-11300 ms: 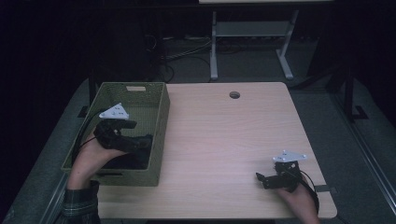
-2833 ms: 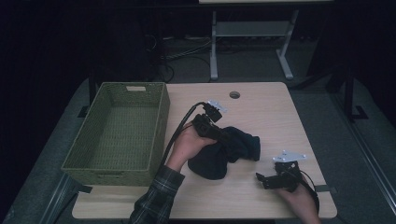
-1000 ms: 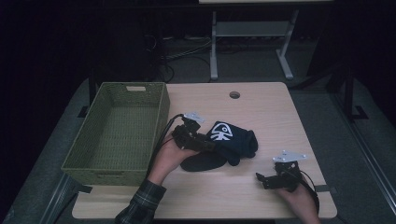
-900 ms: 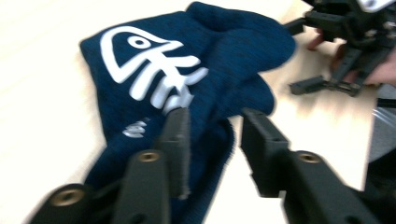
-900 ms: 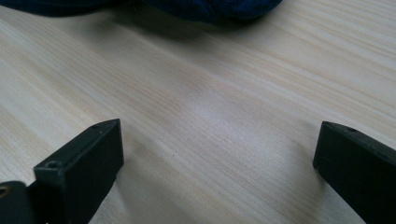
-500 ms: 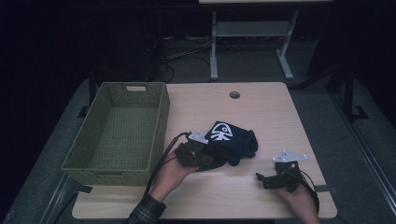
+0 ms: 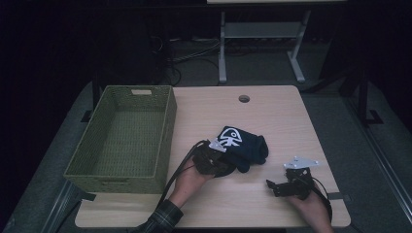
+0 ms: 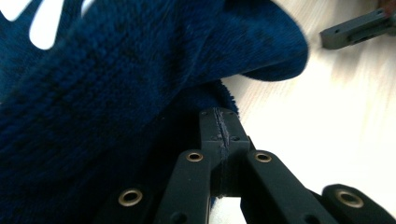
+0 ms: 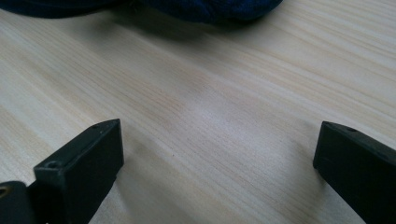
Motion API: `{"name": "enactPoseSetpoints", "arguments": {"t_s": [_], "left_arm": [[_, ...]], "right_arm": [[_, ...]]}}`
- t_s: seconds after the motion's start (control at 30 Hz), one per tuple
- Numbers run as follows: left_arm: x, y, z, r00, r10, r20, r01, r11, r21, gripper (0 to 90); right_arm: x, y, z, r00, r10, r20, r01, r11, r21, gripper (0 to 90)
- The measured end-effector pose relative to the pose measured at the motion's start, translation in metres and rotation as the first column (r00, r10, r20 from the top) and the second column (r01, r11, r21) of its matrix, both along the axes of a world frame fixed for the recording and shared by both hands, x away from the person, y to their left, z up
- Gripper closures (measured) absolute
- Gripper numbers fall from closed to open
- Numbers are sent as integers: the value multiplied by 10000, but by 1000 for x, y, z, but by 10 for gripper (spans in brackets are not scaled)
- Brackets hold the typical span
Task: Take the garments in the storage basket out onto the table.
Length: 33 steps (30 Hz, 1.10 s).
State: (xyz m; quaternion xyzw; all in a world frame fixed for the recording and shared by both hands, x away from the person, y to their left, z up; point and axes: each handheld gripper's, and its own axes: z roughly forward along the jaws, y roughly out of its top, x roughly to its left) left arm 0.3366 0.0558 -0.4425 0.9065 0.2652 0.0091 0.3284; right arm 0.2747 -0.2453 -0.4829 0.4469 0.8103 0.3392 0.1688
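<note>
Two grippers sit low over a pale wooden table (image 7: 272,116). The left gripper (image 7: 214,160), held in the person's left hand (image 7: 190,178), lies at the near-left edge of a dark blue cloth (image 7: 243,145) with a white printed mark on top. In the left gripper view, its jaws are pressed together, their tips tucked against the lower edge of the cloth (image 8: 116,84); whether any fabric is caught between them cannot be told. The cloth is bunched in a loose heap near the middle of the table, to the right of a green woven basket (image 7: 167,126) that stands along the table's left side.

The right gripper (image 7: 279,187) rests on the table near the front right corner, well apart from the cloth, with the right hand (image 7: 311,206) behind it. In the right gripper view its jaws are spread wide over bare wood (image 9: 224,107), and the edge of the cloth (image 9: 205,9) lies farther off at the top. A round hole (image 7: 244,98) sits near the table's far edge.
</note>
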Motion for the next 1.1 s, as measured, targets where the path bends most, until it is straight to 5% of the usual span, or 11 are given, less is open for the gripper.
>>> {"name": "enactPoseSetpoints", "arguments": {"t_s": [0.33,0.57,0.7,1.1], "left_arm": [[-9,4,-8,9988,-438,-203,446,9982,391,900],[-21,17,-10,9982,-522,-286,527,9985,163,900],[-25,23,-12,9981,-484,-389,481,9988,-86,900],[-25,22,-14,9982,-433,-415,429,9990,-97,900]], "right_arm": [[0,0,0,10000,-9,5,9,10000,-15,14],[-3,0,0,10000,-12,4,12,10000,-14,17],[-9,2,7,9987,472,-206,-474,9989,-73,162],[-25,8,27,9882,1521,161,-1528,9870,507,221]]}}
